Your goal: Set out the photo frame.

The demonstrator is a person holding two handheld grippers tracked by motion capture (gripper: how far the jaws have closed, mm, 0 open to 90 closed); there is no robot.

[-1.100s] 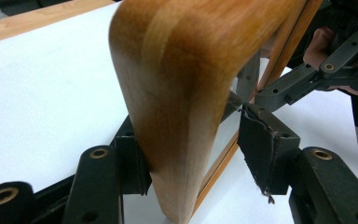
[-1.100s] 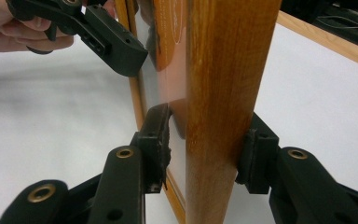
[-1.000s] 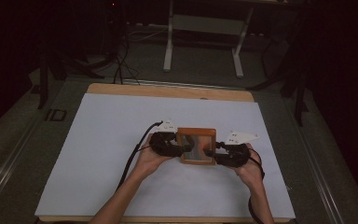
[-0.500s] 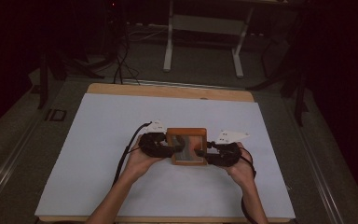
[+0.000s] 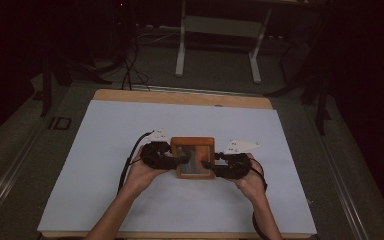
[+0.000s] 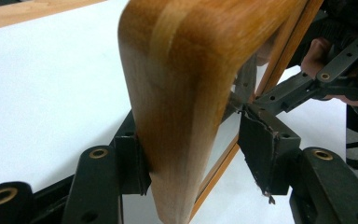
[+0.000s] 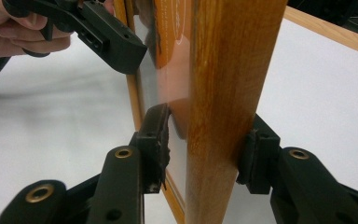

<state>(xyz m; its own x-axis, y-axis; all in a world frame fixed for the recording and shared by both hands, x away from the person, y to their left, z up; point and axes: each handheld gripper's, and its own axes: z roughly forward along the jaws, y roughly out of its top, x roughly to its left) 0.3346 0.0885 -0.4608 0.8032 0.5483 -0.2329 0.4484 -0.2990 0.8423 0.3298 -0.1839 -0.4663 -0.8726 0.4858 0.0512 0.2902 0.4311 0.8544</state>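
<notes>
The person's forearms come in from the bottom of the high view and angle up and inward toward the middle of the table point(image 5: 105, 150), which is covered by a white sheet.

The left hand point(image 5: 142, 170) wraps the body of the left gripper point(image 5: 172, 161), knuckles up, wrist roughly in line with the forearm. The gripper points to the right across the table, level with it, a grey plate on top and a black cable looping back past the wrist. Its jaws are clamped on the left side of the frame point(image 5: 193, 157). In the left gripper view one pad presses the rounded outer face of the wooden frame point(image 6: 186, 93) and the other pad sits on the inner, glazed side, close against the edge.

The frame is a small wooden picture frame, held between the two grippers near the middle of the sheet, a little toward the person. In the high view its face is turned up toward the camera; whether its lower edge touches the sheet cannot be told.

The right hand point(image 5: 250, 177) mirrors the left, fingers curled round the body of the right gripper point(image 5: 207, 165), which points left, its own grey plate on top. Its jaws are clamped on the frame's right side. In the right gripper view one pad is against the glass side and the other against the wood point(image 7: 223, 93). Beyond it the left gripper point(image 7: 121, 51) grips the far side.
</notes>
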